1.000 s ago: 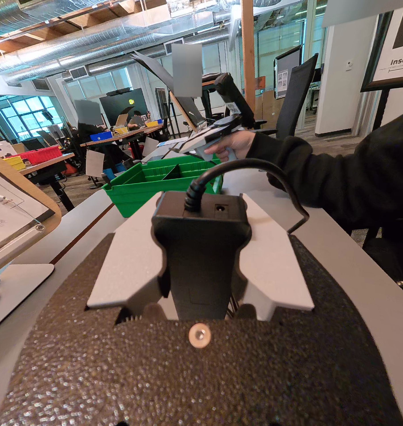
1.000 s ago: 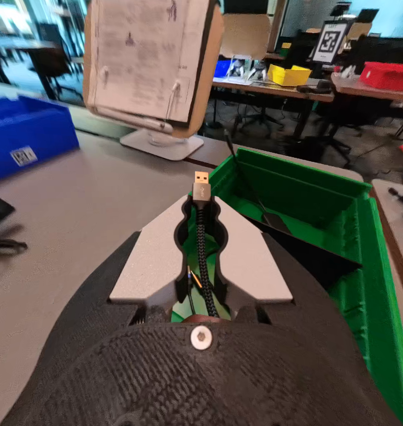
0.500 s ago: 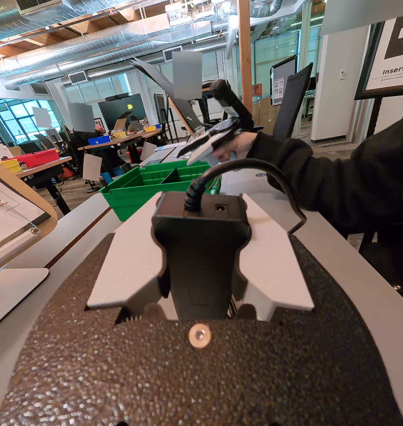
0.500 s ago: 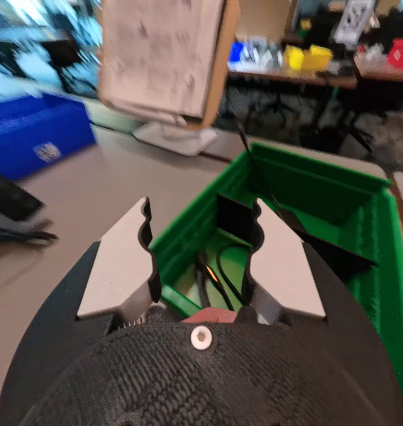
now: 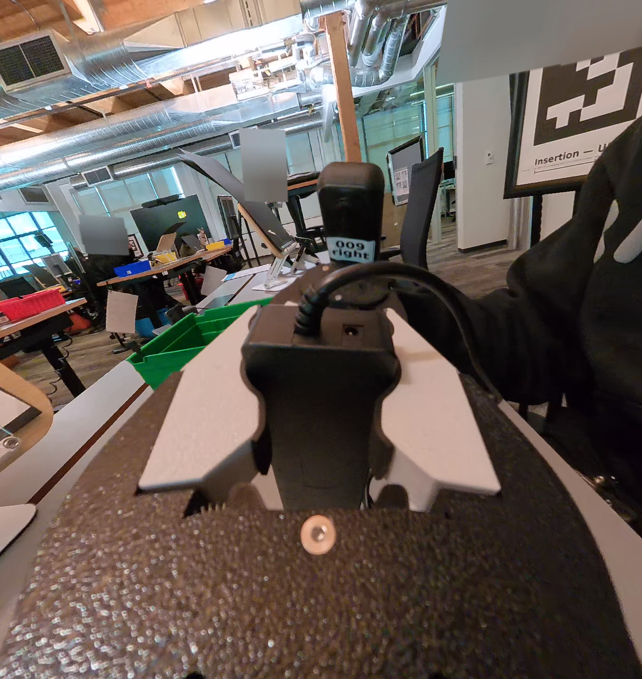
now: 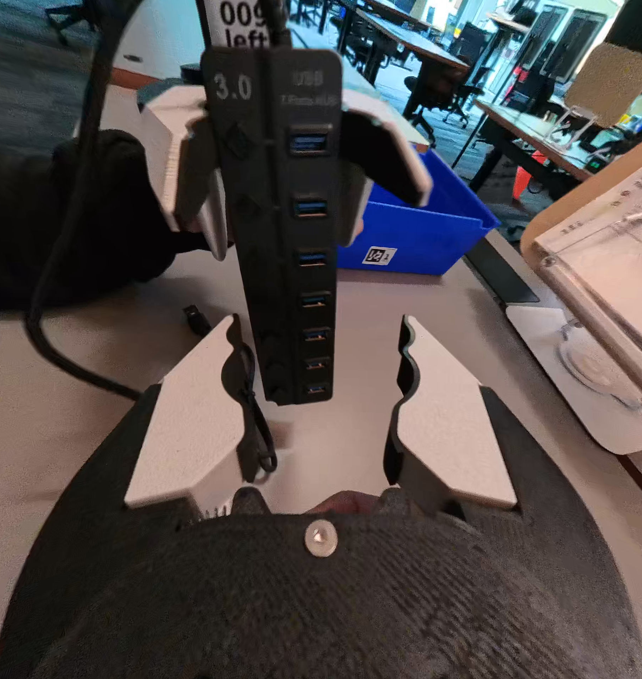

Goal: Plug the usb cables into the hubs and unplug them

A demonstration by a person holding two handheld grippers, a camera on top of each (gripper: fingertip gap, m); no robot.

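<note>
empty tongs facing a held hub: fetch the next cable cleanly

the grey table (image 6: 367, 294) carries everything here, with a blue bin (image 6: 422, 235) at its far side in the right wrist view and a green bin (image 5: 187, 341) ahead in the left wrist view. a document stand (image 6: 606, 294) sits at the right edge of the right wrist view.

the left gripper (image 5: 321, 385) is clamped tight around the black usb hub (image 5: 321, 397), holding it by its cabled end so the body hangs free. seen from the right wrist view, the hub (image 6: 293, 257) stands nearly upright, its row of blue ports (image 6: 314, 253) facing the camera and every one of them vacant. its thick lead (image 6: 73, 220) loops off to the left and down onto the table.

the right gripper (image 6: 319, 367) is spread wide and holds nothing; its fingers (image 6: 201, 404) bracket the hub's lower end without touching it. a thin black cable (image 6: 253, 411) lies on the table beneath, its small plug (image 6: 192, 316) a little further left.

as a judgement, the step in hand is picking up a cable for plugging. it goes best if the tongs pinch the plug shell close behind the metal tip, leaving the tip proud and square. keep the hub steady and its port face turned toward the incoming plug. a grip on the limp cord instead would let the plug swivel and miss the slot.
</note>
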